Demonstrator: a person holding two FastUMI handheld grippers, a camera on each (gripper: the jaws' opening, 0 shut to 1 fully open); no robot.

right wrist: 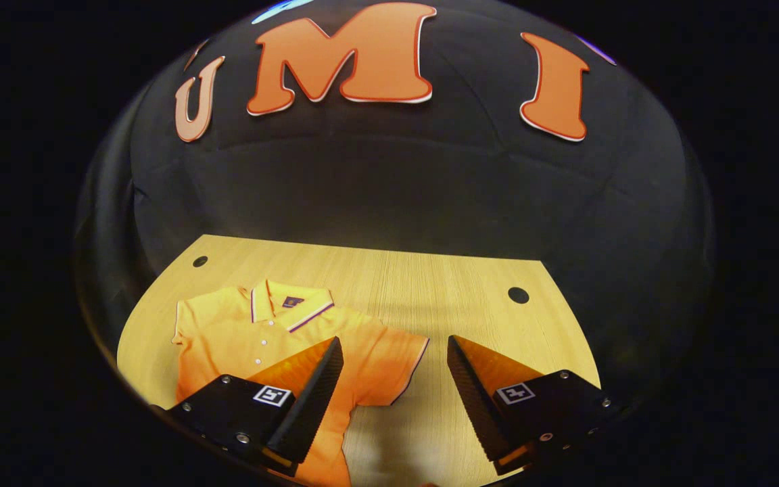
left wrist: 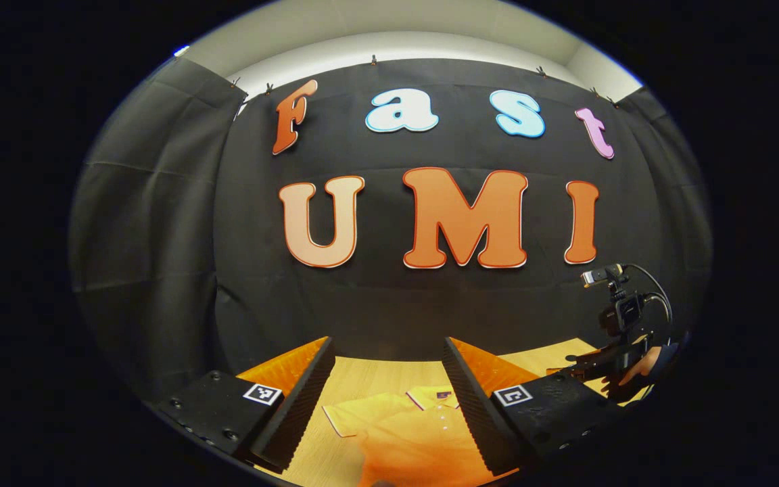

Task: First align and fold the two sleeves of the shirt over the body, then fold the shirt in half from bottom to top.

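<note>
An orange polo shirt (right wrist: 254, 341) with a dark-trimmed collar lies flat on the wooden table (right wrist: 430, 284), both short sleeves spread out. My right gripper (right wrist: 395, 385) hovers open over the table, just right of the shirt's right sleeve (right wrist: 396, 362), with nothing between its fingers. In the left gripper view the same shirt (left wrist: 403, 433) shows low between my fingers, collar toward the wall. My left gripper (left wrist: 389, 392) stands open above it, holding nothing. The right gripper (left wrist: 616, 338), held by a hand (left wrist: 640, 370), shows at the far right of that view.
The table (left wrist: 362, 379) ends at the black cloth wall behind it. Two round cable holes, one at the back left (right wrist: 200, 261) and one at the back right (right wrist: 518, 295), sit in the tabletop. Bare wood lies to the right of the shirt.
</note>
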